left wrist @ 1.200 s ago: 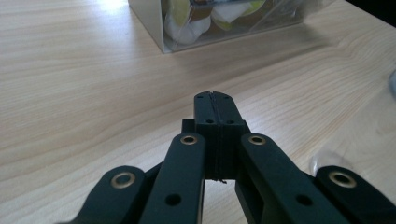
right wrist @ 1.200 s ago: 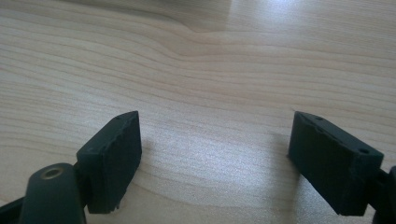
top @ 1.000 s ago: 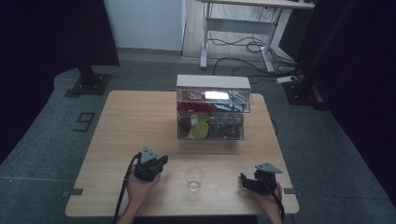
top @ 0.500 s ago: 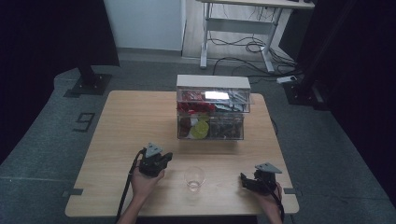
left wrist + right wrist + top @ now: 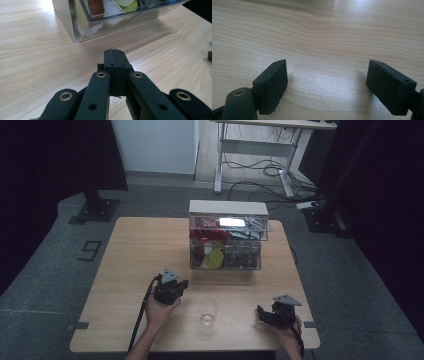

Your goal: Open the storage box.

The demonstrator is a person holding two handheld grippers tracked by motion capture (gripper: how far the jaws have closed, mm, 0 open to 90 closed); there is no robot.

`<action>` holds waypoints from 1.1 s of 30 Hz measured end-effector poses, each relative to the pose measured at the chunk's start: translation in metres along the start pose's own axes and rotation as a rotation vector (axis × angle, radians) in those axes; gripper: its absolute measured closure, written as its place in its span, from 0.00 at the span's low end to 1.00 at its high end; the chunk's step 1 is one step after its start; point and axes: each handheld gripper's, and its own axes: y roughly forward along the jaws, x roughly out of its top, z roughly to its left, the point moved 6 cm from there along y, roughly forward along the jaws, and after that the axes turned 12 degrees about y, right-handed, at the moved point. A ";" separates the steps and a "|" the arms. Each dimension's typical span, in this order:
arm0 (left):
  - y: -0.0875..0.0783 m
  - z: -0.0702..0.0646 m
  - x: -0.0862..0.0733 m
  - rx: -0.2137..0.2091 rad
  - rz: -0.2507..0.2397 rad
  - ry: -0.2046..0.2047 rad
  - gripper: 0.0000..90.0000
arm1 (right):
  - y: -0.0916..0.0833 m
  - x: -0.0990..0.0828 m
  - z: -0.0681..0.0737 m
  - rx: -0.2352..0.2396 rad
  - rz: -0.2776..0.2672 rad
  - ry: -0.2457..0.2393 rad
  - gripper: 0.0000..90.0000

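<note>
My left gripper (image 5: 181,284) is in a hand over the table's front left, pointing toward the clear drawer box (image 5: 225,242). In the left gripper view its jaws are pressed flat together with nothing between them (image 5: 114,54), and the box's near corner (image 5: 82,27) lies just ahead. My right gripper (image 5: 260,312) rests at the front right, low over the wood. In the right gripper view its two black pads (image 5: 272,82) stand wide apart over bare table, and the gripper (image 5: 327,85) holds nothing. A clear drinking glass (image 5: 207,311) stands upright between the two hands.
The drawer box holds coloured items, among them yellow-green (image 5: 216,259) and red ones (image 5: 199,252). The wooden table (image 5: 135,255) has open surface on its left half. Beyond it are a dark stand base (image 5: 95,210), a desk frame (image 5: 255,155) and floor cables (image 5: 260,182).
The left hand has carried its shut gripper a little forward, toward the drawer box. The right hand and the glass have stayed in place.
</note>
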 end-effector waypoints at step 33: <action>0.027 0.001 0.020 0.011 0.032 0.018 1.00 | 0.000 0.000 0.000 -0.005 0.000 0.006 0.19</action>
